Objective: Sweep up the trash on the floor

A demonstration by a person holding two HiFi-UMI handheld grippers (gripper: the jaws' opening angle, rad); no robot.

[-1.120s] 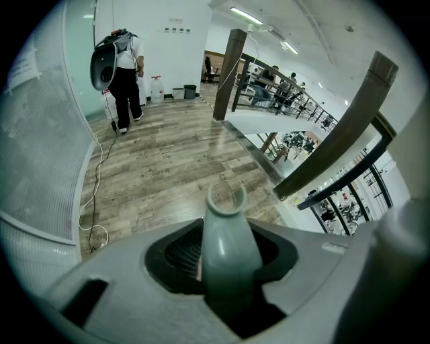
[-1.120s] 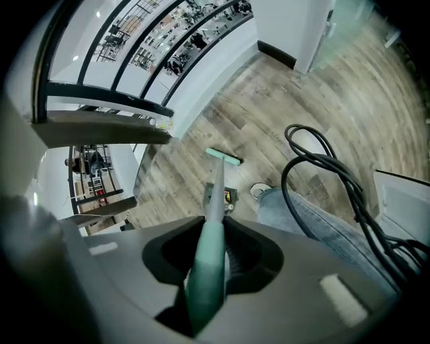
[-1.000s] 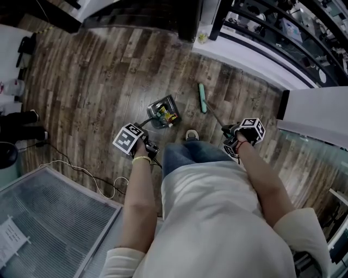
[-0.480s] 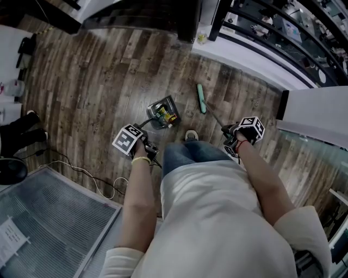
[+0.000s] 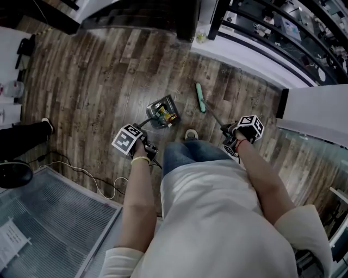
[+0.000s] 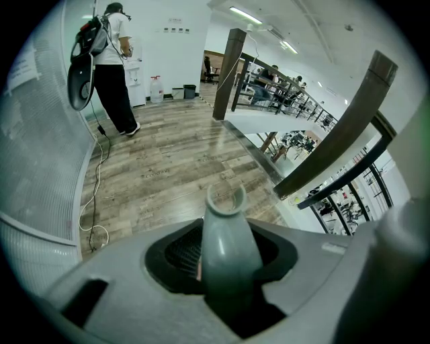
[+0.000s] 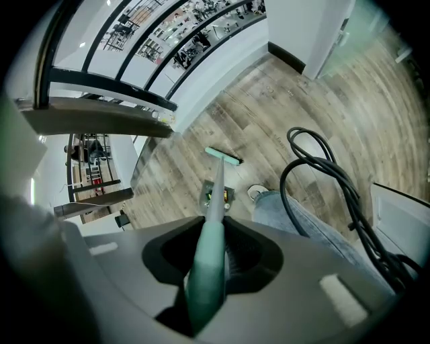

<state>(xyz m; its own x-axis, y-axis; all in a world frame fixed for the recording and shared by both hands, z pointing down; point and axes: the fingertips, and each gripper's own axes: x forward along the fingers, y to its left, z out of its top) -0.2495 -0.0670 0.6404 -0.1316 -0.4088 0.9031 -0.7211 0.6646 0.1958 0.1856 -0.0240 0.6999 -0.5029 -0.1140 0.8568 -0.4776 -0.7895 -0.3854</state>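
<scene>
Though trash (image 5: 165, 114) indistinct, left fingers (image 6: 114, 289) clamped on dustpan handle (image 6: 227, 248), right fingers (image 7: 316, 269) on broom handle (image 7: 208, 262).

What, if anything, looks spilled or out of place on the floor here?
Nothing looks spilled: the colourful trash sits inside the dustpan, with the broom head nearby. The only stray item is a white cable trailing loose beside the glass panel on the person's left, a possible trip hazard.

Wood-plank floor (image 5: 98, 81); white wall (image 6: 168, 47); ceiling strip lights (image 6: 245, 12); black railing (image 5: 261, 30) at right.
</scene>
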